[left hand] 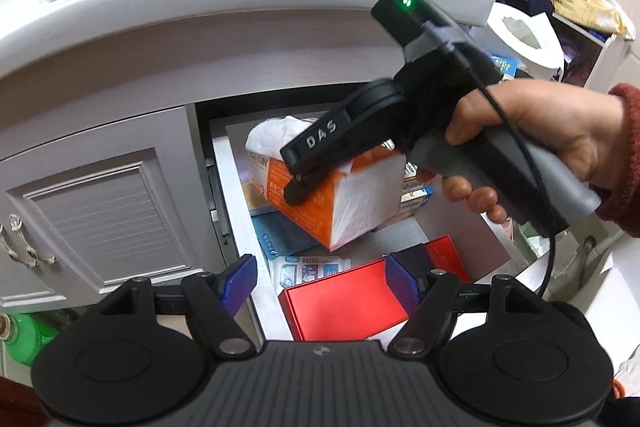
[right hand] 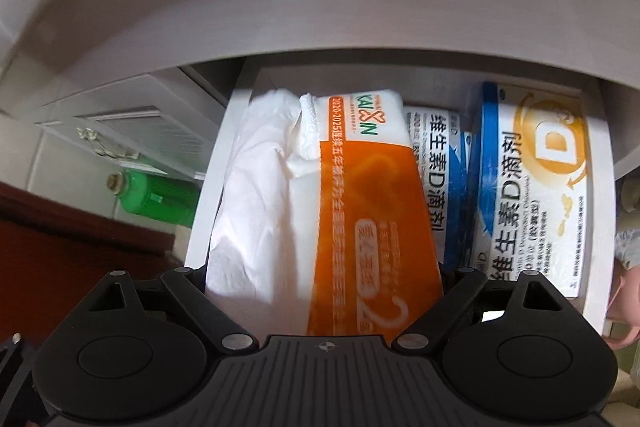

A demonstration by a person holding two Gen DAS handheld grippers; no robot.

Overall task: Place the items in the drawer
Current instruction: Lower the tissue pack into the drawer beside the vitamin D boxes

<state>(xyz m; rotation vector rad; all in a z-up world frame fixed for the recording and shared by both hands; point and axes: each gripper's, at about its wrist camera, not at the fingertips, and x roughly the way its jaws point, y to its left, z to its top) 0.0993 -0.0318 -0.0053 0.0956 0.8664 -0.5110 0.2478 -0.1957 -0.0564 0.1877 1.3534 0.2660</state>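
Bathroom vanity drawer [left hand: 224, 187] open, boxes inside; right gripper [left hand: 298, 183] clamped on orange tissue pack [left hand: 352, 203] above it, unreleased; left gripper [left hand: 320, 281] spread, empty

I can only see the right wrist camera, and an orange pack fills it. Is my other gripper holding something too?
Observer: No. The left gripper is open and empty, near the front of the drawer.
Operator: What's below it?
Observer: A red box lying in the drawer.
Operator: Is my pack lying flat?
Observer: No. The orange pack is tilted, one corner low over a blue packet, with the right gripper shut on it.
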